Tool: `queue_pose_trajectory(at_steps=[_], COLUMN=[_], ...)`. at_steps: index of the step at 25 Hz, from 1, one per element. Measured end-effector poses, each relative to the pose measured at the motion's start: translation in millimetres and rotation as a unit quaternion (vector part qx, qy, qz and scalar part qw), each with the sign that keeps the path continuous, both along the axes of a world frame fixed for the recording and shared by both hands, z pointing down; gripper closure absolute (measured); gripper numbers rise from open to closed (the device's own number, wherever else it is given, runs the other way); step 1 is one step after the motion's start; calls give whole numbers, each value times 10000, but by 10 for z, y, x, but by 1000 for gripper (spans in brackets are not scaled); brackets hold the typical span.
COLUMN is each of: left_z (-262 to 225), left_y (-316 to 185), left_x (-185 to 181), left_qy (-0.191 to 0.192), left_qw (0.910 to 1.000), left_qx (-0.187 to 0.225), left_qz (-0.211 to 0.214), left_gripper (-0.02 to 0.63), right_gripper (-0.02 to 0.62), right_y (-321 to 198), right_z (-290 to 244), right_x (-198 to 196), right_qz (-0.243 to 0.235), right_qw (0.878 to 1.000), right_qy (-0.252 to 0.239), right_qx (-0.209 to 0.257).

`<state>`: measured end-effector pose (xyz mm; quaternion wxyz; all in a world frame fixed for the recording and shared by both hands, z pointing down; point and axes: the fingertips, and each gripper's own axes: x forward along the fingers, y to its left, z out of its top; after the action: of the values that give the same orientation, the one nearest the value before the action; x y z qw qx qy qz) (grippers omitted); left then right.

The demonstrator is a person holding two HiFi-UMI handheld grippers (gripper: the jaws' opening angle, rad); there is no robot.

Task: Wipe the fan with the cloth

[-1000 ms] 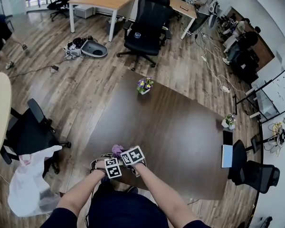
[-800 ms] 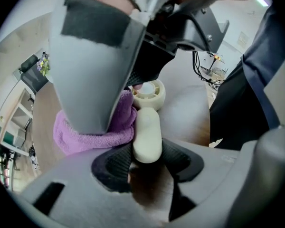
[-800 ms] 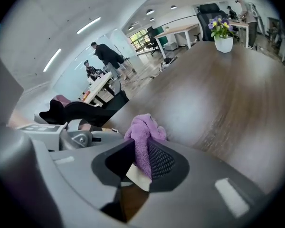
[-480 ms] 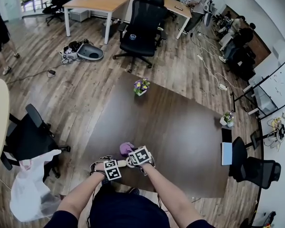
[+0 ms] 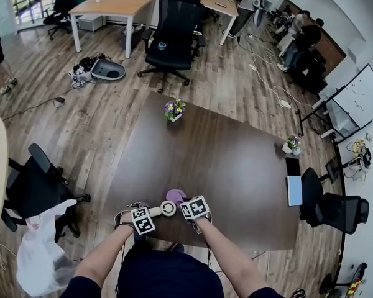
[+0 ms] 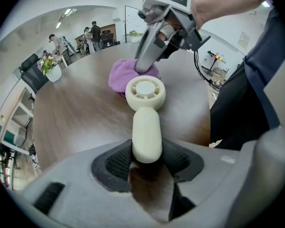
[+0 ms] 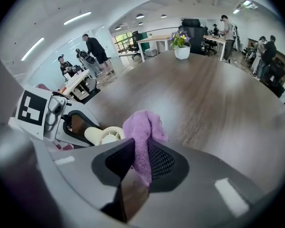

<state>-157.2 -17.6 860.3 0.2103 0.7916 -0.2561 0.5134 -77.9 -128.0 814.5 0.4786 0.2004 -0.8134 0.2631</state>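
Dark table (image 5: 236, 160) bore the work. Left gripper (image 6: 147, 156) clamped the fan (image 6: 146, 95) by its handle, seemingly light, rigid plastic. Right gripper (image 7: 141, 161) pinched the soft, limp cloth (image 7: 143, 127) near its head.

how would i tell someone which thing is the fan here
Look at the near edge of the big dark brown table, right in front of the person. The fan is the small cream handheld one, its handle clamped in the left claw; unlike the purple cloth next to its round head, it is rigid and pale.
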Motion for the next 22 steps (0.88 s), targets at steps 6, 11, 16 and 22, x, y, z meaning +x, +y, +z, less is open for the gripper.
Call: queue_pose_trajectory(at_steps=[6,11,16,22], left_z=[11,2,-151,-234], left_y=[32,121,7,-252], left_x=[5,19,57,359], left_qy=[5,30,-25,-136], left_qw=[9999,9999,9997,9978], left_qx=[53,-34,196,325], left_qz=[-128,-160,-126,557], left_gripper=[404,293,248,229], right_gripper=[506,506,506,506], right_y=[192,275,362,504], right_z=[40,34,45,63], right_x=[82,124,189,245], right_qz=[95,139,197,324], right_qw=[9999,9997,9995,9989], right_qy=[-103,-174,-213,-269], right_qx=[-61,-80,-116,-206])
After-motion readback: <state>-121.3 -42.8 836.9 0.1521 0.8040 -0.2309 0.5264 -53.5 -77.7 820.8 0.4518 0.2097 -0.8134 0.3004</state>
